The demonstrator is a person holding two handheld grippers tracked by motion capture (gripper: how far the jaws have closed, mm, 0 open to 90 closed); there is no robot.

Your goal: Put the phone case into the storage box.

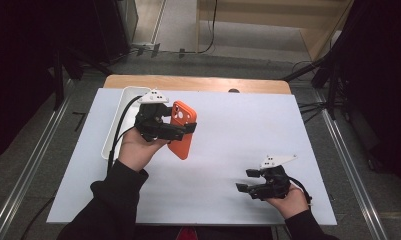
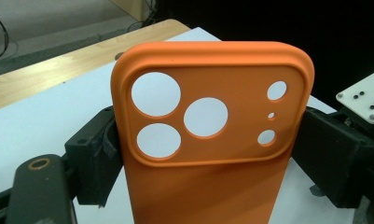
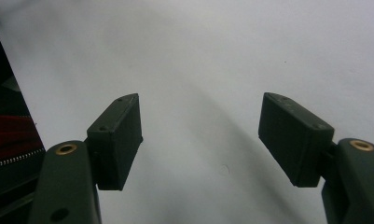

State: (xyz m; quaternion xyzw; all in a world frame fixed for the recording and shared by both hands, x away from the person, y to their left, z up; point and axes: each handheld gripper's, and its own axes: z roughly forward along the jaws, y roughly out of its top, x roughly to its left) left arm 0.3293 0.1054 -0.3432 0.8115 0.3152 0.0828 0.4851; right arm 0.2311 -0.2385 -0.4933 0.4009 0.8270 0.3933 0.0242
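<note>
Orange phone case point(image 2: 208, 140), camera cutouts facing me, stands upright, pinched by its edges in my left claw point(image 1: 175, 127), just beside the white tray point(image 1: 119, 112) on the white table point(image 1: 228, 145). Well away from the tray, near the table's front edge, my right claw point(image 1: 249, 181) stands spread, holding nothing.

Black sleeves point(image 1: 113, 200), black fingers point(image 3: 117, 140), brass-ringed screws, grey plates
</note>
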